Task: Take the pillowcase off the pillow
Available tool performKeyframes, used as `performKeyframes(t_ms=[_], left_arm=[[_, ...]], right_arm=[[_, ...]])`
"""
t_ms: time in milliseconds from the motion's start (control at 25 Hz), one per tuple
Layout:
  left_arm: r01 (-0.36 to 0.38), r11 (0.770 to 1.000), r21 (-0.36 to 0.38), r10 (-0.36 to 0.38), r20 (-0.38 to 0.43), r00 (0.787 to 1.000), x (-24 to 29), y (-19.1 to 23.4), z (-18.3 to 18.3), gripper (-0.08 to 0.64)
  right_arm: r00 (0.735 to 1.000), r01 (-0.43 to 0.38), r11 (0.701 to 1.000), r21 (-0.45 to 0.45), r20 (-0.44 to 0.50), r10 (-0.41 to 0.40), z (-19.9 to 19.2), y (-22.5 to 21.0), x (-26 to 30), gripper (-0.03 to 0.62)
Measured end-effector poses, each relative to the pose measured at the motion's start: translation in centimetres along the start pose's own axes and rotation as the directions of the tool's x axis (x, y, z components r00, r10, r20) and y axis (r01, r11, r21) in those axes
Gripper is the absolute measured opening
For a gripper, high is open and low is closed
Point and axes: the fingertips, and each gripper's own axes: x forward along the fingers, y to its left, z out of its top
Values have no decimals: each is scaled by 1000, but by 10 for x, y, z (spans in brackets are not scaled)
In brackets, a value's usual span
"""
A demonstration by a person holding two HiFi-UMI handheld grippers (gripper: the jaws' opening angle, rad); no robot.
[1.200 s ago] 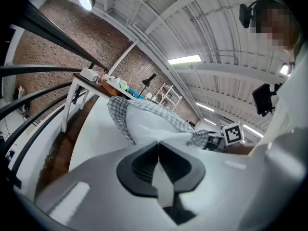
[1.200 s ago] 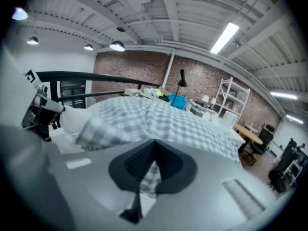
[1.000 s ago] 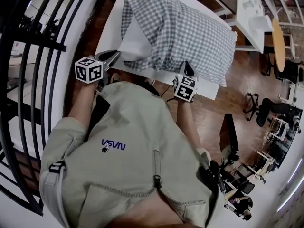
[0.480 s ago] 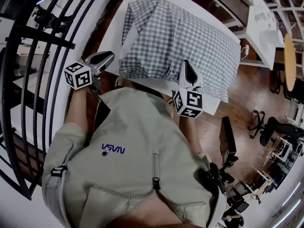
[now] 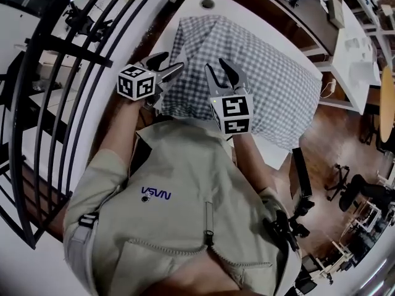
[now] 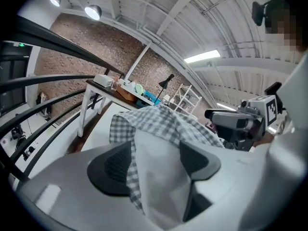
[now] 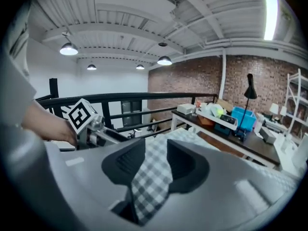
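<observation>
The blue-and-white checked pillowcase (image 5: 265,73) covers the pillow on the white table (image 5: 274,152). My left gripper (image 5: 170,61) hangs over the pillow's near left edge. Its jaws have just been opening and stand apart. In the left gripper view the white pillow (image 6: 161,177) and a checked hem (image 6: 127,162) lie loose between the left gripper's (image 6: 155,150) pads. My right gripper (image 5: 215,65) is raised over the near middle. Its jaws have also just been opening, and a strip of the pillowcase (image 7: 151,182) hangs slack between the right gripper's (image 7: 153,160) pads.
A black metal railing (image 5: 55,73) runs close along the left. A second white desk (image 5: 352,42) stands at the right over wooden floor, with office chairs (image 5: 364,190) beyond. The right gripper view shows a cluttered table with a blue bin (image 7: 240,117) ahead.
Both grippers have lifted from the pillow's near edge and moved inward over it. Both sets of jaws went from shut to apart.
</observation>
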Motion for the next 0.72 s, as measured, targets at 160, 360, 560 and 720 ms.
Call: performKeyframes(t_ms=[160,360,560,720], left_arm=[[118,992,-34,-120,-81,989,38,0,0,307],[267,958,-104,-278,-107,955,47,-23,-5,140],[248,968,-33,-249,-75,965,32,-38,-3,51],[248,969,8,-247,-43,968,17,-46,4,44]], right_arm=[[997,35,999,-27,-73,-36,9,-5,28,151],[969,64,998,-24,-239,-68,-11,-14,62,215],[935,55,992,-110,-344,-90,-27,-10,72,147],[945,118,985,-125,-290,-150,-11,-28,63,20]])
